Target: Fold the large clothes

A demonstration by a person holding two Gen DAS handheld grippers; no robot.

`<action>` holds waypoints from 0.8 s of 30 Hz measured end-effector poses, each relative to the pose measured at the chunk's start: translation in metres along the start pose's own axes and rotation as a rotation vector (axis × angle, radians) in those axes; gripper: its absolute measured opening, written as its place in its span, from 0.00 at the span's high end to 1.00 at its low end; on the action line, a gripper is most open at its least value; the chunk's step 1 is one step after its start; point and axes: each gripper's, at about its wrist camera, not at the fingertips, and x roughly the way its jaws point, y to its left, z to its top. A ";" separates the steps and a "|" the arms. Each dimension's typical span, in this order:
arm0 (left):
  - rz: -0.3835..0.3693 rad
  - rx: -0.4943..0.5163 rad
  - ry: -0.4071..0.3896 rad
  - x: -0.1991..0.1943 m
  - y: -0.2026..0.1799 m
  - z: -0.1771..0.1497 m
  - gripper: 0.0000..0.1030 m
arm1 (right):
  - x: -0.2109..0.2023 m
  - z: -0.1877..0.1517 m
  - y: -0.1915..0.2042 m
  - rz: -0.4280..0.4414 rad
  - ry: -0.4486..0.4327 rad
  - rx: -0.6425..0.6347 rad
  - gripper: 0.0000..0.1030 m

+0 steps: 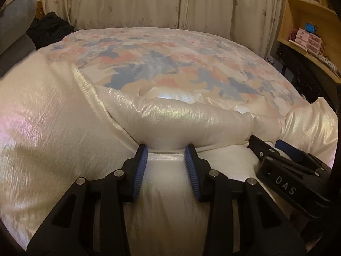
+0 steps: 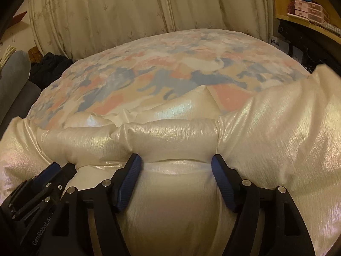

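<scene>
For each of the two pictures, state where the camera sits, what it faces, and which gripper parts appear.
Left wrist: on the left gripper, facing the puffy jacket, bed and curtain; right gripper at its right.
Right wrist: on the right gripper, same outlook; left gripper at lower left.
Shared: jacket, patterned bedspread, curtain, shelf.

Cream leaf-print curtains (image 1: 162, 4) hang behind a patterned bed (image 1: 170, 59), with a wooden shelf unit (image 1: 307, 15) right, seemingly lamp-lit.

The left gripper (image 1: 166, 149) pinches a puffy fold of the white padded jacket (image 1: 181, 117) between its blue pads. The right gripper (image 2: 177, 160), just beside it, straddles the same fold, apparently clamped more loosely.
</scene>
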 end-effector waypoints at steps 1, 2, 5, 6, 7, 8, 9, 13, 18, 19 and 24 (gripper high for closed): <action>-0.014 -0.011 -0.001 0.003 0.003 -0.001 0.67 | 0.002 -0.001 0.000 -0.002 -0.003 0.000 0.32; -0.023 -0.018 -0.002 0.004 0.005 -0.002 0.67 | 0.004 -0.002 0.000 -0.004 -0.006 -0.002 0.32; -0.023 -0.016 -0.011 0.008 0.006 -0.003 0.67 | 0.008 -0.004 -0.001 -0.006 -0.015 -0.006 0.32; -0.019 -0.014 -0.014 0.010 0.006 -0.005 0.67 | 0.010 -0.005 -0.001 -0.006 -0.018 -0.007 0.32; -0.017 -0.013 -0.015 0.010 0.005 -0.006 0.67 | 0.010 -0.005 0.000 -0.006 -0.020 -0.006 0.32; -0.017 -0.014 -0.017 0.012 0.005 -0.007 0.67 | 0.013 -0.006 -0.001 -0.006 -0.023 -0.006 0.32; -0.017 -0.014 -0.016 0.013 0.005 -0.007 0.67 | 0.014 -0.007 -0.001 -0.005 -0.025 -0.007 0.32; -0.015 -0.015 -0.019 0.015 0.003 -0.008 0.67 | 0.012 -0.007 -0.001 -0.004 -0.026 -0.007 0.31; -0.016 -0.019 -0.020 0.017 0.004 -0.010 0.67 | 0.015 -0.007 -0.001 -0.003 -0.029 -0.004 0.31; -0.017 -0.020 -0.019 0.017 0.005 -0.010 0.67 | 0.014 -0.007 -0.001 -0.004 -0.028 -0.005 0.31; -0.022 -0.027 -0.016 0.020 0.008 -0.011 0.67 | 0.015 -0.009 -0.002 -0.006 -0.027 -0.006 0.31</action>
